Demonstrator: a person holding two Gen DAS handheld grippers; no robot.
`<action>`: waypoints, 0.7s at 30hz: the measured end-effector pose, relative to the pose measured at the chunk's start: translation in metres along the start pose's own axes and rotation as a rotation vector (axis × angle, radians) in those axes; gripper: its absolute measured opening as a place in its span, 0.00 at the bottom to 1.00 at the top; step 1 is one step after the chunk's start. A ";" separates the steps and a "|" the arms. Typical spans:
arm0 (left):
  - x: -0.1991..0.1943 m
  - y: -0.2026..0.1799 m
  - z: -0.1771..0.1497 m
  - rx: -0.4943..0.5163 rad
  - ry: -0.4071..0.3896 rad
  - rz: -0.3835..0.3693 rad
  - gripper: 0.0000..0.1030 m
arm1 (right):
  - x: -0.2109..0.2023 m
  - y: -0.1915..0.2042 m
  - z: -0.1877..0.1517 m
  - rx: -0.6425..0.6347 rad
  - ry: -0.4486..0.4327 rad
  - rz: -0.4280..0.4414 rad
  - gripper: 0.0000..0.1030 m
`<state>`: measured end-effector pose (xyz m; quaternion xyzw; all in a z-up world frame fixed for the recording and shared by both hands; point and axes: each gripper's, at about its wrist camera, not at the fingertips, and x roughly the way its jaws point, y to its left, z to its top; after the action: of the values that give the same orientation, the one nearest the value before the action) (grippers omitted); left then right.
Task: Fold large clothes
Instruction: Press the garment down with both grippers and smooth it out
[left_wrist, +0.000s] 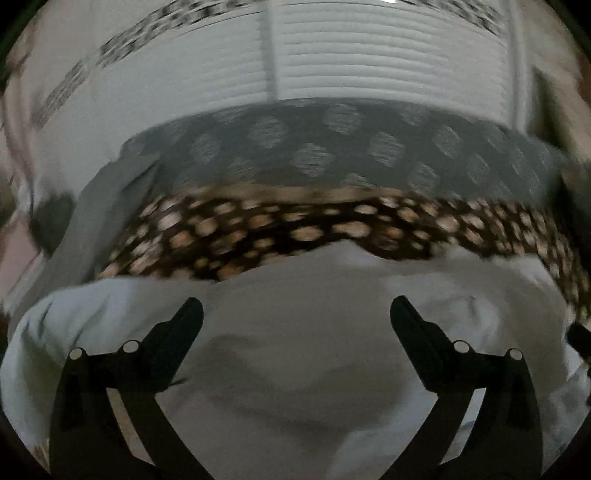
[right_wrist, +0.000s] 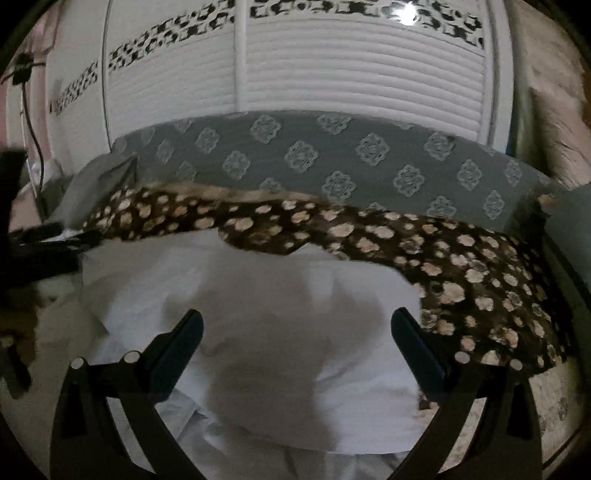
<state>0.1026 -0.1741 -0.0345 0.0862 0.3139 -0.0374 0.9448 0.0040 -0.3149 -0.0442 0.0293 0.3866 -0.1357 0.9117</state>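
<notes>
We judge the white garment (right_wrist: 258, 332) soft and light; both the left gripper (left_wrist: 295, 314) and right gripper (right_wrist: 295, 325) stand wide and empty, so we would pinch its edge.

Left wrist view smeared w/ motion blur: spotted brown blanket (left_wrist: 280, 229) & grey patterned cover (left_wrist: 332, 147) lose detail. White garment (right_wrist: 280, 332) cut off at bottom edge in both views; dark object (right_wrist: 22, 251) at left unidentifiable.

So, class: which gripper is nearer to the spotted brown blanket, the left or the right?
Right. The right gripper has the spotted brown blanket just beside its right-hand finger. The left gripper hovers over the white garment, with the blanket farther ahead. Both are open.
</notes>
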 end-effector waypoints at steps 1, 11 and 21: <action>0.007 -0.017 -0.004 0.043 0.005 0.005 0.97 | 0.004 -0.001 -0.003 0.009 0.012 -0.001 0.98; 0.083 -0.029 -0.051 0.152 0.215 0.097 0.97 | 0.086 -0.003 -0.059 -0.009 0.277 -0.051 0.99; 0.033 0.024 -0.060 0.154 0.094 0.057 0.97 | 0.079 -0.012 -0.050 0.077 0.309 -0.021 0.99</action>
<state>0.0967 -0.1400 -0.0981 0.1692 0.3516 -0.0307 0.9202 0.0188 -0.3366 -0.1348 0.0806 0.5172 -0.1538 0.8381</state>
